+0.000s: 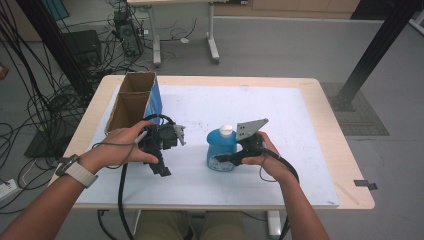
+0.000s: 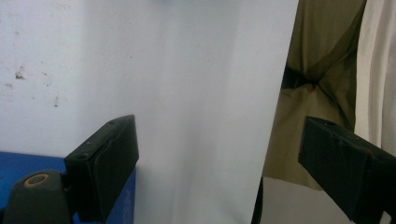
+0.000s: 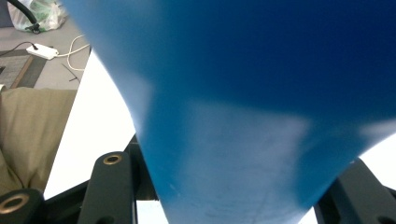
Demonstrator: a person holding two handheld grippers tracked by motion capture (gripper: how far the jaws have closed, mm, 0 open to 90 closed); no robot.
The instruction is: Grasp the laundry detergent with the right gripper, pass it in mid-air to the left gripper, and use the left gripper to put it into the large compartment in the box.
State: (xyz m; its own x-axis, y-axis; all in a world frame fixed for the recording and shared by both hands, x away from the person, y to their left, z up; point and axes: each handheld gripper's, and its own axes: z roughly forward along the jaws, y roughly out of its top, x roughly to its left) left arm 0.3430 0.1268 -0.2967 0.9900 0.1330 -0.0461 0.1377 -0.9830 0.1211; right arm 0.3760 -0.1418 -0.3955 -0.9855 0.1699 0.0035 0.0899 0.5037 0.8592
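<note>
right gripper (image 1: pixel 225 159) level, clamps blue bottle (image 1: pixel 221 149) | left gripper (image 1: pixel 164 167) tilted down (jaws apart)

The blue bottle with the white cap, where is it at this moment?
In the high view the blue bottle stands upright on the white mat, near the middle, held between the jaws of the right gripper, right of the cardboard box.

L tool (image 1: pixel 162 167) jaws apart, tilted down, R tool (image 1: pixel 222 158) clamped, level
</note>
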